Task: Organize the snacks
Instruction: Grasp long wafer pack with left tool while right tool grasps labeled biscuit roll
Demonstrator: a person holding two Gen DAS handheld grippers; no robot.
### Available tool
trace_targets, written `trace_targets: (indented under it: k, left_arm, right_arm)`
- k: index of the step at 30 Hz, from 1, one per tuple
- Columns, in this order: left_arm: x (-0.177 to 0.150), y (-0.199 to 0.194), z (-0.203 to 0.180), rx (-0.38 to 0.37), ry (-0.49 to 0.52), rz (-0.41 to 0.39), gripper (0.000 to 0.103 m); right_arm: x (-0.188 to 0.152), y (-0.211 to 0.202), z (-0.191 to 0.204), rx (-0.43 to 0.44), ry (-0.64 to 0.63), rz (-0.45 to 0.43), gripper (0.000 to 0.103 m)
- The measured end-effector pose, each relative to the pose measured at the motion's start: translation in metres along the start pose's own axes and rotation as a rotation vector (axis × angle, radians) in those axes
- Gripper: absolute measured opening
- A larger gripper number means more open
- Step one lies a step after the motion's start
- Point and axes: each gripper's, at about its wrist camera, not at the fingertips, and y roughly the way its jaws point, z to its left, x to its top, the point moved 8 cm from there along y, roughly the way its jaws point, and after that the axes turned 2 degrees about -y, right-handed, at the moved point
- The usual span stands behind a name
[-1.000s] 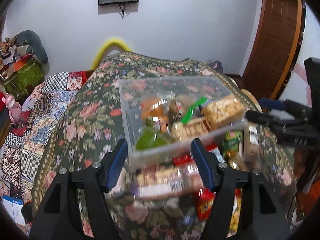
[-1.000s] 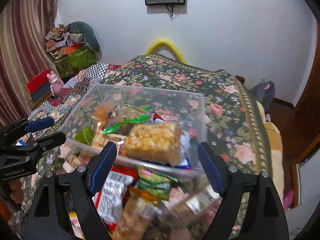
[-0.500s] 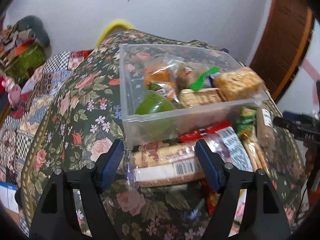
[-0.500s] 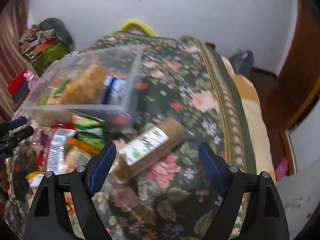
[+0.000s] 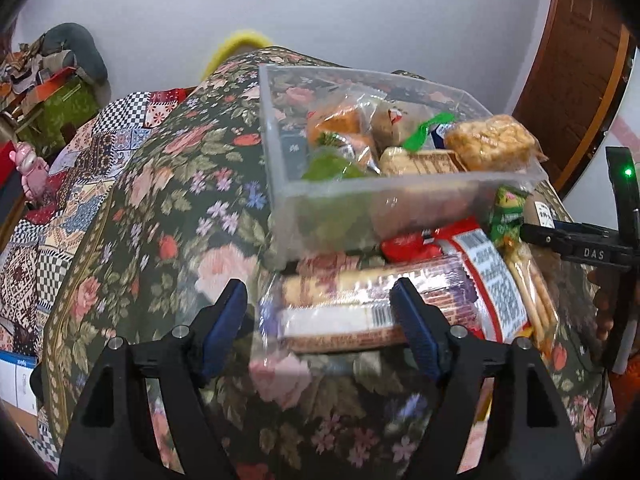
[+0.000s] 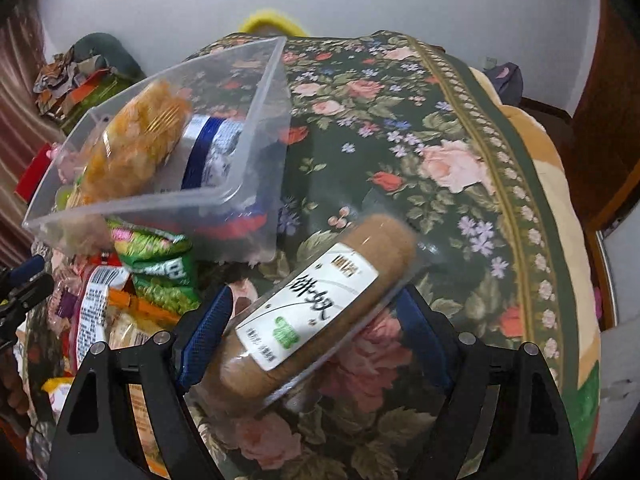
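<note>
A clear plastic bin (image 5: 400, 188) (image 6: 248, 128) holding several snack packs stands on the floral-covered table. My left gripper (image 5: 322, 318) is open, its blue fingers on either side of a clear pack of long biscuits (image 5: 360, 308) lying in front of the bin. My right gripper (image 6: 312, 324) is open around a brown biscuit roll with a white label (image 6: 316, 300) lying slantwise on the cloth, right of the bin. Whether the fingers touch the packs I cannot tell.
Loose snacks lie in front of the bin: a red pack (image 5: 420, 238), a green pack (image 6: 160, 264) and breadsticks (image 5: 528, 280). The floral cloth (image 6: 440, 120) stretches right and back. A patchwork blanket (image 5: 60, 200) lies left, a wooden door (image 5: 580, 60) right.
Both grippers have come down and forward toward the table. The left now straddles the long biscuit pack. The right swung right, away from the bin, and straddles the brown roll.
</note>
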Motion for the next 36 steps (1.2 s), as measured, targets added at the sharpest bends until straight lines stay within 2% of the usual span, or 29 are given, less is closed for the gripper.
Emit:
trace_targets:
  k: [5, 8, 12, 16, 19, 28, 34, 36]
  left_arm:
    - [-0.005, -0.017, 0.001, 0.009, -0.008, -0.001, 0.074]
    - [0.006, -0.021, -0.006, 0.011, -0.023, -0.020, 0.075]
    - [0.020, -0.003, -0.019, 0.030, -0.039, -0.011, 0.075]
    - [0.015, 0.012, -0.022, 0.094, -0.007, 0.000, 0.075]
    - [0.004, 0.010, -0.019, 0.090, 0.000, 0.020, 0.075]
    - [-0.044, -0.012, 0.006, 0.116, 0.015, 0.082, 0.075]
    - [-0.053, -0.012, 0.006, 0.106, 0.006, 0.078, 0.074]
    - [-0.053, -0.005, 0.007, 0.106, -0.004, 0.077, 0.070]
  right_arm:
    - [-0.012, -0.011, 0.000, 0.012, -0.016, 0.007, 0.061]
    - [-0.019, -0.016, -0.001, -0.007, -0.036, 0.009, 0.060]
    - [-0.029, -0.022, -0.001, -0.006, -0.034, 0.010, 0.060]
    - [-0.037, -0.027, 0.003, -0.012, -0.067, 0.012, 0.053]
    - [-0.043, -0.027, 0.004, -0.041, -0.118, 0.013, 0.049]
    - [-0.067, -0.044, 0.005, -0.009, -0.118, 0.024, 0.048]
    - [-0.068, -0.050, 0.004, -0.006, -0.104, 0.034, 0.048]
    - [-0.063, -0.050, 0.003, -0.005, -0.085, 0.025, 0.050]
